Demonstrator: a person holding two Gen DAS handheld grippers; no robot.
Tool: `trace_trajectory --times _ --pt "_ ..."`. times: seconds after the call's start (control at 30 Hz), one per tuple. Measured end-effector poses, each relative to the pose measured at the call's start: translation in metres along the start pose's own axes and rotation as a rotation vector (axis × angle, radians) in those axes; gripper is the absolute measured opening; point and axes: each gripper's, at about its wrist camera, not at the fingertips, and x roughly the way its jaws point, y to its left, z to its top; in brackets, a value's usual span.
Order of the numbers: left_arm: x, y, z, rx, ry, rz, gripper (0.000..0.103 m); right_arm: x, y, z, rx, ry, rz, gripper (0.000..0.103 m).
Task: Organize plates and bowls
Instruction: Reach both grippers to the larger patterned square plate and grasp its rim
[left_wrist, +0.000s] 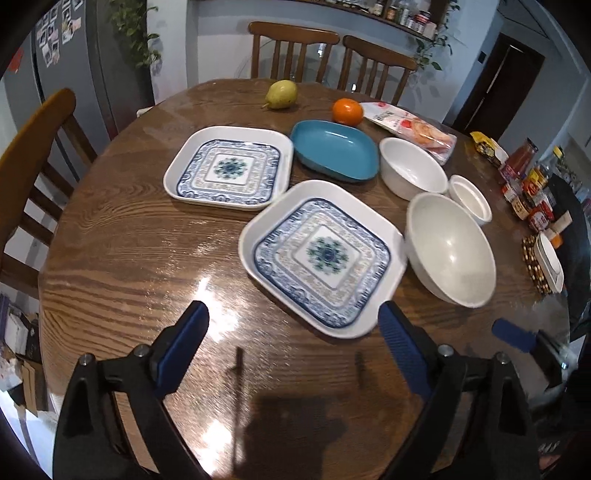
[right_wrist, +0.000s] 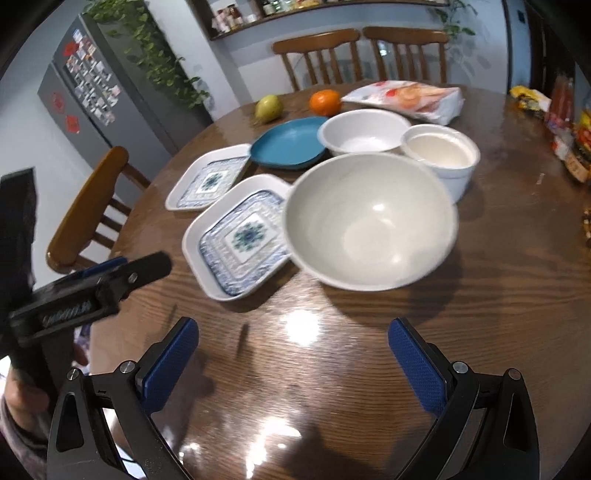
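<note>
Hovering wide open and empty, left claw and right claw face the near patterned plate and big white bowl mid-counter; both look rigid, glossy, breakable, best pinched at the rim.

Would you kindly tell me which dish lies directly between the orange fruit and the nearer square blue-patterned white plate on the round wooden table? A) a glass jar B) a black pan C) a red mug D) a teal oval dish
D: the teal oval dish sits just in front of the orange fruit and behind the nearer square blue-patterned white plate on the round wooden table.
</note>
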Motion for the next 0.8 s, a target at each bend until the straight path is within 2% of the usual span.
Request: trace_trajectory --times 0.13,0.23,0.47,0.57,0.67,0.73,0.8 --pt "0.007 0.020 0.012 -0.029 -0.011 -0.016 0.090 0.014 0.011 0.002 -0.007 0.012 0.005 0.103" --pt "0.017 0.030 0.020 -0.045 0.002 -0.048 0.081 0.026 0.010 0.008 0.041 0.026 0.022 0.103" --pt "0.050 0.039 0.031 -0.011 0.051 -0.071 0.055 0.058 0.010 0.018 0.110 0.067 -0.006 0.084" --pt "0.064 0.043 0.035 0.002 0.064 -0.071 0.053 0.068 0.013 0.020 0.108 0.079 -0.020 0.078" --pt "0.074 0.047 0.038 0.016 0.083 -0.079 0.048 0.078 0.014 0.023 0.114 0.098 -0.014 0.069" --pt "0.079 0.048 0.042 0.028 0.091 -0.087 0.047 0.082 0.014 0.025 0.111 0.106 -0.029 0.067" --pt "0.084 0.049 0.044 0.034 0.104 -0.101 0.041 0.086 0.015 0.027 0.105 0.105 -0.039 0.063"
